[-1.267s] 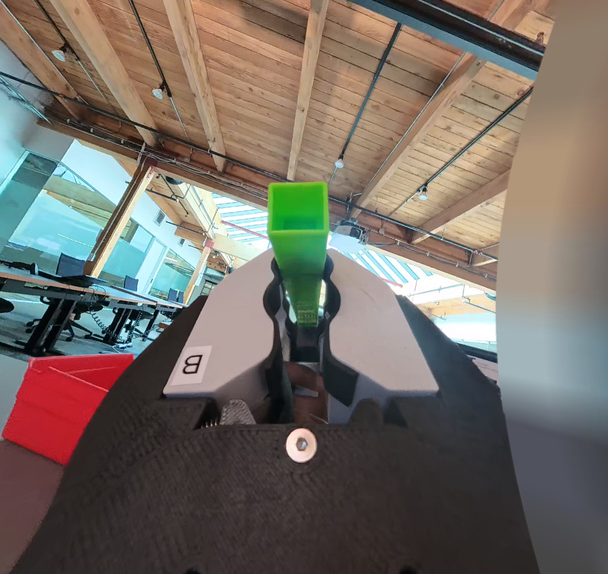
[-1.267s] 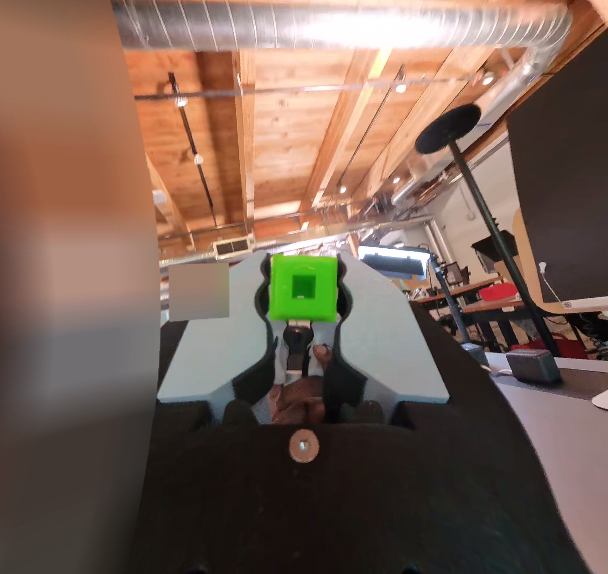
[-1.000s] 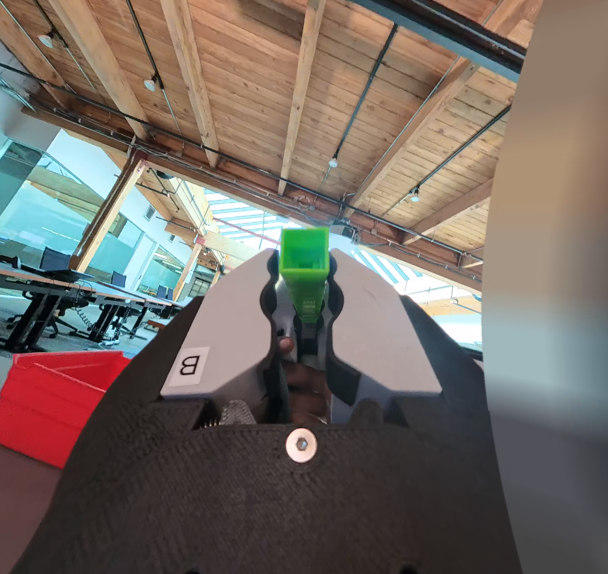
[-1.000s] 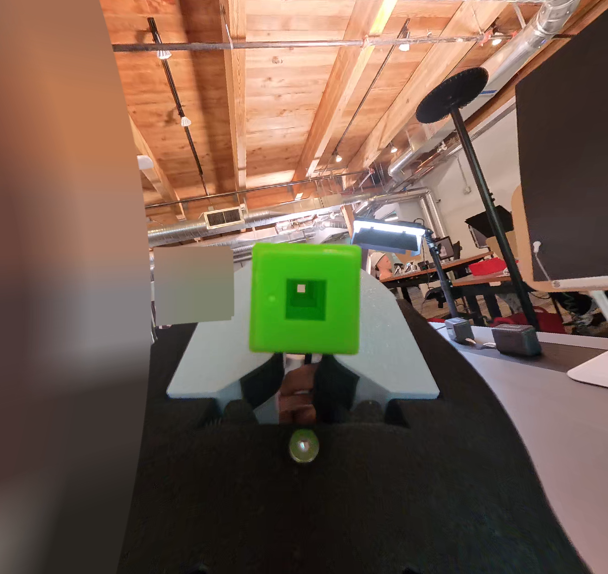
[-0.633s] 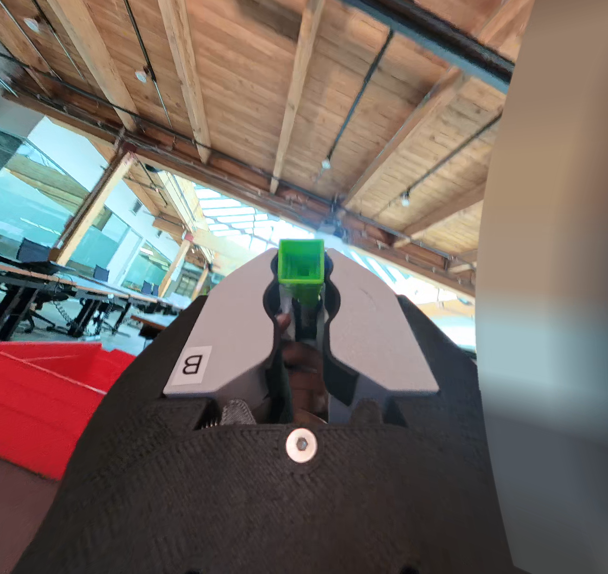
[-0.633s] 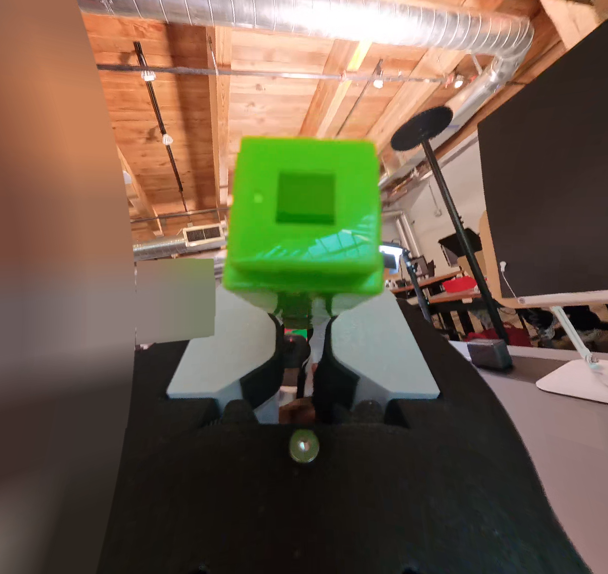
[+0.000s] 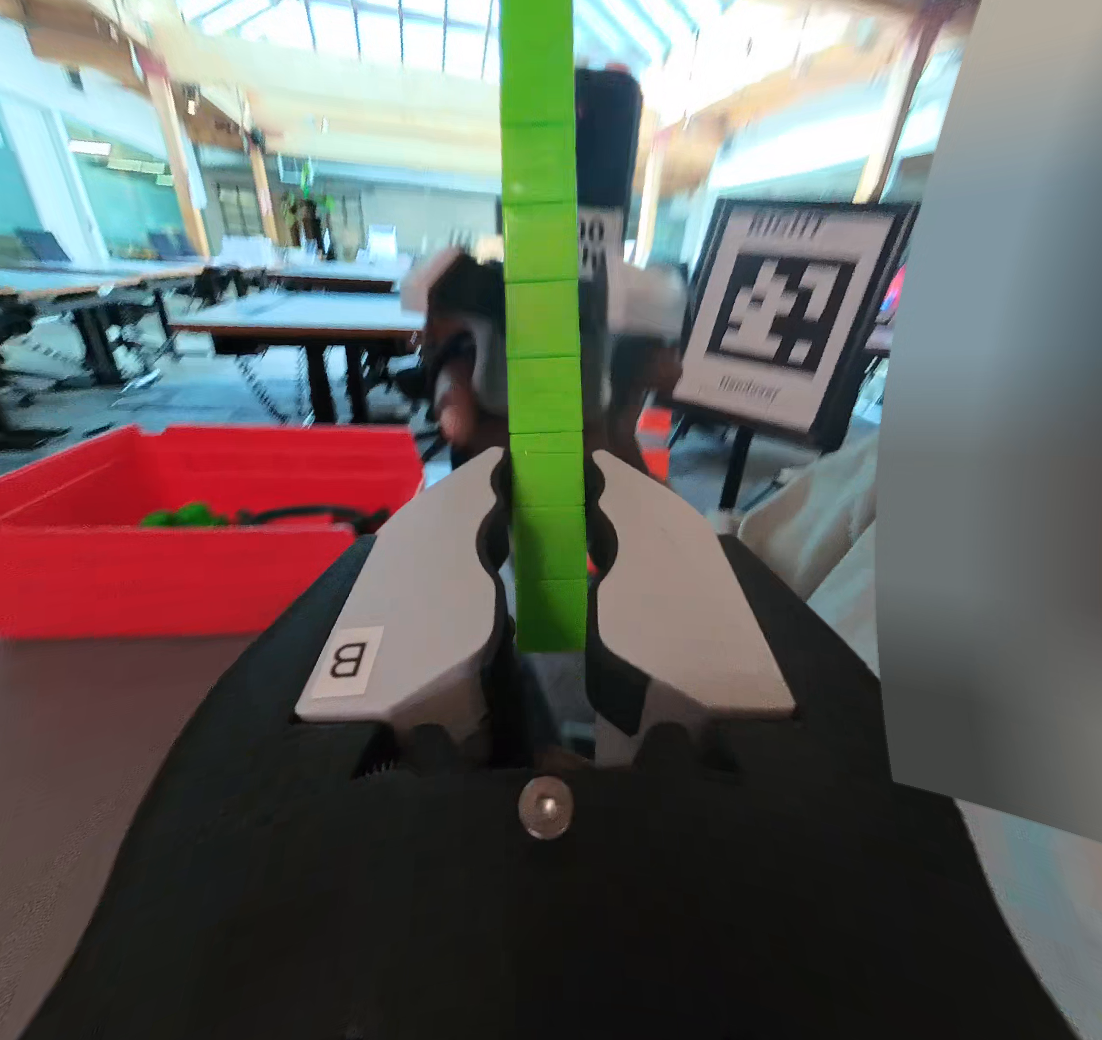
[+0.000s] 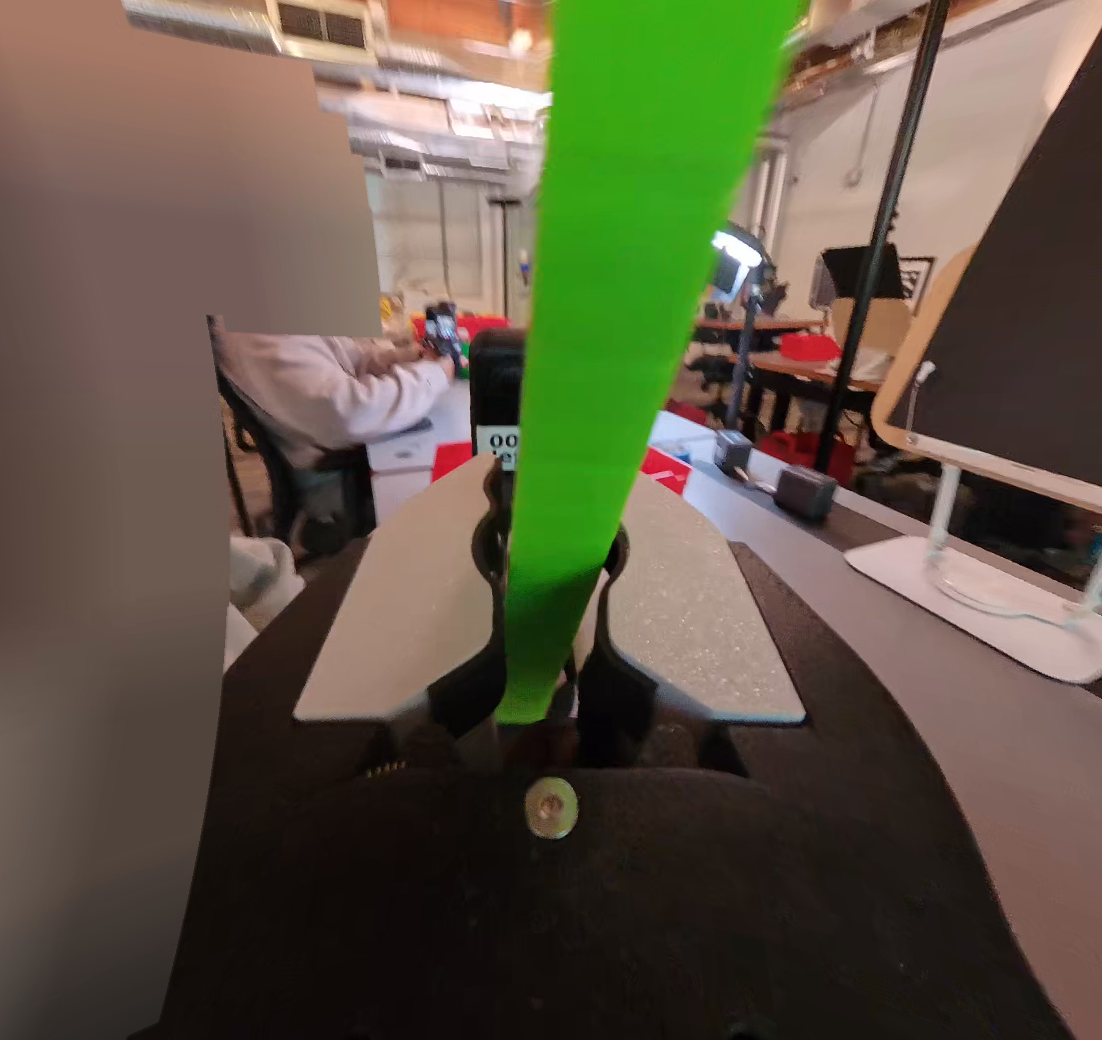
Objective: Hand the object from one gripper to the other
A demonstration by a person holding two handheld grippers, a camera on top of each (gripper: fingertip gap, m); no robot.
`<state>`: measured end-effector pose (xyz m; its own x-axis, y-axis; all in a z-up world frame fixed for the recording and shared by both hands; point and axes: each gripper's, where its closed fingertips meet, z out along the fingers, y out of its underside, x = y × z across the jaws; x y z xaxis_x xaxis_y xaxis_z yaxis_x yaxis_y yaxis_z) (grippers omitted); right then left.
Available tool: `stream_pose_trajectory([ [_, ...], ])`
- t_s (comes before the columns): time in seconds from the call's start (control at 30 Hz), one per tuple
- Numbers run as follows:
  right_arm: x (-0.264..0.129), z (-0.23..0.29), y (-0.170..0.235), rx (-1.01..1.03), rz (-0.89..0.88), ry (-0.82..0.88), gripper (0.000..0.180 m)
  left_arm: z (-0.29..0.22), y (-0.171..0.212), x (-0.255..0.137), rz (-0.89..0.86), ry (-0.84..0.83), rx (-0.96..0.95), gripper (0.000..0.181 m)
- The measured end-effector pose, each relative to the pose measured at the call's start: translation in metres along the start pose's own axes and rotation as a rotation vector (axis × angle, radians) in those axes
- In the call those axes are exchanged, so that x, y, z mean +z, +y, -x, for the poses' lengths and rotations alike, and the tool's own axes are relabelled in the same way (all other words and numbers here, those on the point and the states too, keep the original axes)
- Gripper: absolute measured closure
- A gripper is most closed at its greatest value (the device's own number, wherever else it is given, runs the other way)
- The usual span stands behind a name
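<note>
Both cameras have tipped down from the wooden ceiling to the room, and each now shows a long green bar running up out of frame. At lower left of the left wrist view sits a red bin (image 7: 179,570); at centre the left gripper (image 7: 547,463) points level, its fingers narrow against the green bar (image 7: 542,319). Seen from the right wrist, the right gripper (image 8: 560,474) likewise closes on the green bar (image 8: 626,236), which leans toward upper right
</note>
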<state>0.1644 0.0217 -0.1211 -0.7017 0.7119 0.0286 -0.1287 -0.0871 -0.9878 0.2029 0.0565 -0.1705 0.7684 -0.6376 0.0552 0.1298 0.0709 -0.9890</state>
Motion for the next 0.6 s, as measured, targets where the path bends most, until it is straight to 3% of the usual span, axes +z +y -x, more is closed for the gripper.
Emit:
stream_pose_trajectory([
  [0.1, 0.006, -0.001, 0.013, -0.045, 0.099, 0.048, 0.14, 0.002, -0.02, -0.003, -0.184, 0.024, -0.082, 0.159],
  [0.17, 0.006, -0.005, 0.013, -0.035, 0.094, 0.072, 0.153, 0.002, -0.023, -0.003, -0.221, 0.032, -0.087, 0.159],
  [0.27, 0.004, 0.002, 0.02, 0.007, 0.154, 0.006, 0.156, -0.003, -0.006, 0.0, -0.075, 0.058, -0.05, 0.156],
  [0.33, 0.003, 0.0, 0.027, -0.027, 0.207, 0.023, 0.156, -0.002, 0.0, -0.011, 0.032, 0.058, -0.022, 0.13],
  [0.4, 0.001, 0.002, 0.033, -0.029, 0.251, 0.006, 0.157, 0.006, -0.002, -0.029, 0.092, -0.002, 0.024, 0.119],
  [0.5, 0.002, 0.002, 0.051, -0.022, 0.347, -0.011, 0.157, 0.006, -0.03, -0.047, -0.017, -0.081, 0.093, 0.117],
  [0.6, 0.01, 0.007, 0.075, -0.026, 0.455, -0.045, 0.157, -0.001, -0.034, -0.04, -0.014, -0.111, 0.139, 0.116],
])
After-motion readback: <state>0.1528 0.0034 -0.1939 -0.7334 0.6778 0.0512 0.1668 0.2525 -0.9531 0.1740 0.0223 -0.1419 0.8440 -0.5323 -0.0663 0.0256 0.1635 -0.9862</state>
